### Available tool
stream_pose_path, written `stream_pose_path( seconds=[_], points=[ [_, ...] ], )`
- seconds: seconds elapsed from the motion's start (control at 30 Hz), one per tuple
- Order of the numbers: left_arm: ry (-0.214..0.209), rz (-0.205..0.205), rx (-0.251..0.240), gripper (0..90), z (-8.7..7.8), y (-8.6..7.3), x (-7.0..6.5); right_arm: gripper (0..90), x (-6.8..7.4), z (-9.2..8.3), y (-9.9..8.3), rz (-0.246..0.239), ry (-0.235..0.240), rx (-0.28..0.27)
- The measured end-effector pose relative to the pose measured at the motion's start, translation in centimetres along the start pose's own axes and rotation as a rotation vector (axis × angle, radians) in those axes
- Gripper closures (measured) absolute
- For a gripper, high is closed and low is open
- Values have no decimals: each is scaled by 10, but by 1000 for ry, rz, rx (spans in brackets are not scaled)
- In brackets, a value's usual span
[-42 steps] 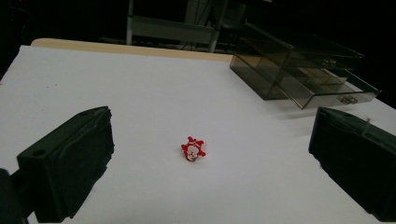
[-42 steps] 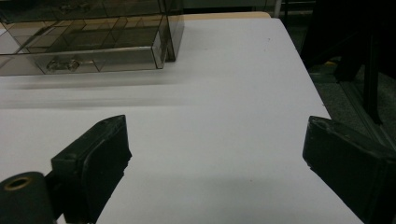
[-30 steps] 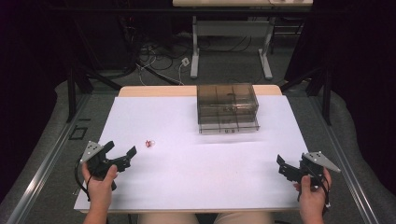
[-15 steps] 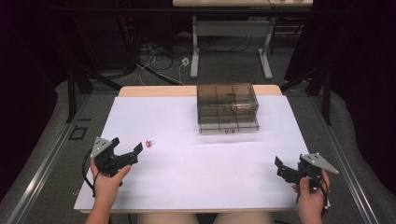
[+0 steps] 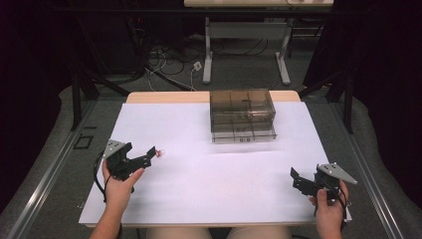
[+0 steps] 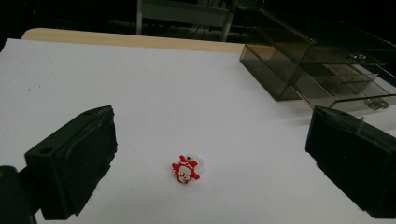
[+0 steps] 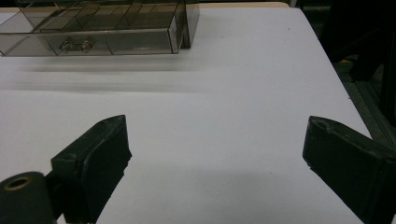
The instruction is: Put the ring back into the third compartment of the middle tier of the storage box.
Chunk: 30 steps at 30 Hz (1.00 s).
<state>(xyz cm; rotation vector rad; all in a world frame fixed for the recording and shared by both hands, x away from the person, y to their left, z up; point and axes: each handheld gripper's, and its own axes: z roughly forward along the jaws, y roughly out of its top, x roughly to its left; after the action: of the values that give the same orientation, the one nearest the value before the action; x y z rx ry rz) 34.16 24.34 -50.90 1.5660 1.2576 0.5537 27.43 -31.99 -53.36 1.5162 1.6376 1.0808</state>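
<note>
A small red and white trinket [image 5: 160, 153] [image 6: 187, 169] lies on the white table sheet [image 5: 224, 174], left of middle. My left gripper [image 5: 148, 155] [image 6: 212, 135] is open just short of it, jaws spread wide, and the trinket lies on the sheet slightly ahead of the gap. Nothing is held. A smoky clear drawer box [image 5: 242, 107] [image 6: 299, 60] [image 7: 93, 28] stands at the back middle, its bottom drawer [image 5: 244, 132] pulled out toward me. My right gripper [image 5: 295, 180] [image 7: 215, 140] rests open near the front right, over bare sheet.
The wooden table edge [image 5: 164, 97] runs behind the sheet. Beyond the table are desk legs [image 5: 208, 50] and loose cables [image 5: 164, 64] on the floor. Dark floor drops off past the sheet's right edge [image 7: 355, 70].
My left gripper has moved forward and to the right, up to the red and white trinket. The right gripper has barely shifted.
</note>
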Motion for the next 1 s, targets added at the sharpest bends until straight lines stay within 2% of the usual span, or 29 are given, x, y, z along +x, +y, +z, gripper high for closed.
stream_pose_path(
  seconds=[0.17,0.3,0.63,0.77,0.8,0.9,1.0],
  points=[
    [5,18,16,22,5,6,-1,72,0,0,0,5,0,0],
    [-9,41,33,33,10,15,-3,72,1,0,0,-1,-1,5],
    [-9,37,78,68,23,21,-3,72,1,0,-1,3,-1,13],
    [-5,23,108,69,31,23,0,72,0,2,-2,17,-5,12],
    [-4,19,111,69,32,24,1,72,-1,1,-2,7,-2,24],
    [0,7,126,87,36,25,3,72,-1,3,-3,7,-1,14],
    [12,19,142,91,40,25,5,72,-2,3,-2,0,5,32]
  ],
)
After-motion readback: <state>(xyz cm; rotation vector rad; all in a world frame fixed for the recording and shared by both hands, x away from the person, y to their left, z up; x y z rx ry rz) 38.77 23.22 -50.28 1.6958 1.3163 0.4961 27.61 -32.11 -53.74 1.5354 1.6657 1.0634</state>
